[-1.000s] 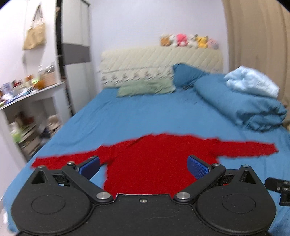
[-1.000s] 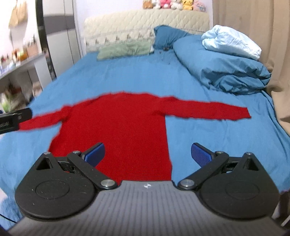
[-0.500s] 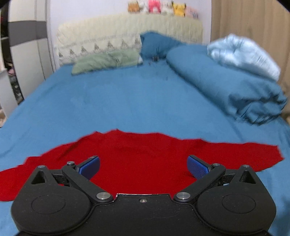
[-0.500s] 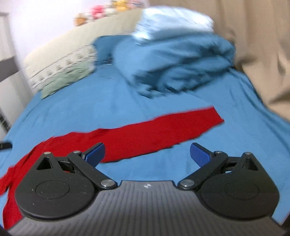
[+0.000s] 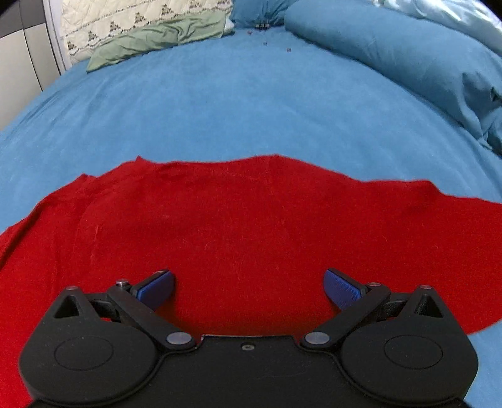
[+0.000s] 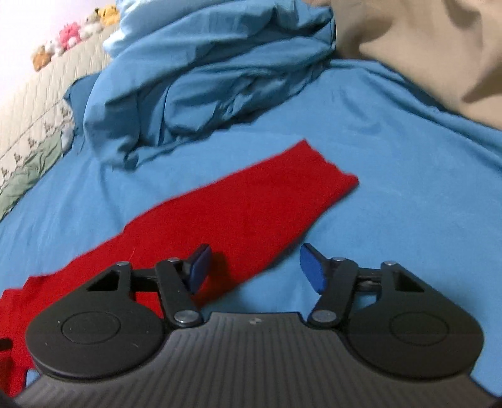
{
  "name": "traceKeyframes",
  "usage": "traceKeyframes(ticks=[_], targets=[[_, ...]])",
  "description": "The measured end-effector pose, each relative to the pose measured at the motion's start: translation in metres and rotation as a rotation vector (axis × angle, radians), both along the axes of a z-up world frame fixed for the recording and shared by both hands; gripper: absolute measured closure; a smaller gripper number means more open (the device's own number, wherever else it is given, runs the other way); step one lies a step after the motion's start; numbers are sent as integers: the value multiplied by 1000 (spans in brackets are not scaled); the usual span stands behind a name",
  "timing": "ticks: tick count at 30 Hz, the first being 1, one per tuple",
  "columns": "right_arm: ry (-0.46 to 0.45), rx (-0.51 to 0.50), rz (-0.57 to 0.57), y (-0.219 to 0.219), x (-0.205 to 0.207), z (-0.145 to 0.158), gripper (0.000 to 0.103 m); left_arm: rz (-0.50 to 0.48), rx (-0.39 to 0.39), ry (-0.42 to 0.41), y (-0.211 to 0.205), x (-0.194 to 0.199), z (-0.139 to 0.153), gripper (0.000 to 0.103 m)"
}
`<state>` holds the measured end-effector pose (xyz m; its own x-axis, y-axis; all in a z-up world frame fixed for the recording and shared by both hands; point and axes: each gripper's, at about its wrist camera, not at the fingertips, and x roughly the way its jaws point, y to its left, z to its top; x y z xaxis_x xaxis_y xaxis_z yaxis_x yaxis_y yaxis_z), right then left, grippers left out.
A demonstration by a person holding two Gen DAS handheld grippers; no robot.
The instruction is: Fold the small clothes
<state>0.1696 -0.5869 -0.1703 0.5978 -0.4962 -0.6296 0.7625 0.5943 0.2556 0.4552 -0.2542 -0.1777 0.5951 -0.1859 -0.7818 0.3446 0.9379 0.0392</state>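
A red long-sleeved sweater (image 5: 244, 219) lies flat on the blue bed sheet (image 5: 219, 103). My left gripper (image 5: 249, 287) is open and empty, low over the sweater's body, its blue pads spread wide. In the right wrist view the sweater's right sleeve (image 6: 251, 207) stretches away to its cuff. My right gripper (image 6: 255, 266) is open and empty, low over the sleeve's near edge, with its left pad (image 6: 200, 266) over the red cloth and its right pad over the sheet.
A bundled blue duvet (image 6: 204, 78) lies just beyond the sleeve cuff. A green pillow (image 5: 157, 39) and a quilted headboard (image 5: 141, 15) are at the far end. A beige curtain (image 6: 423, 47) hangs to the right of the bed.
Both grippers moved forward and down close to the sweater. The right one swung right along the sleeve, and its jaws have narrowed somewhat.
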Motion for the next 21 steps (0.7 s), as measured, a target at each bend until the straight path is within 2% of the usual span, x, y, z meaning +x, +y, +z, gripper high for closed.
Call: traceKeyframes(ticks=[1, 3, 6, 8, 10, 13, 16, 19, 21], targets=[[6, -17, -4, 0, 4, 0, 40, -4, -6, 2, 2, 1, 1, 0], [27, -39, -21, -2, 9, 0, 69, -4, -22, 24, 5, 6, 0, 0], [31, -17, -53, -10, 11, 2, 83, -19, -35, 43, 10, 10, 0, 0], [16, 9, -57, -11, 11, 9, 83, -29, -33, 35, 12, 10, 5, 0], [-13, 3, -31, -6, 13, 26, 83, -2, -20, -28, 19, 4, 20, 0], [-83, -28, 64, 12, 24, 65, 83, 11, -72, -106, 47, -5, 50, 0], [-163, -49, 198, 45, 48, 109, 83, 44, -125, -139, 86, -9, 83, 0], [-256, -59, 357, 98, 82, 153, 83, 91, -167, -191, 133, -18, 111, 0], [-305, -63, 471, 143, 108, 174, 83, 111, -164, -211, 166, -24, 123, 0]])
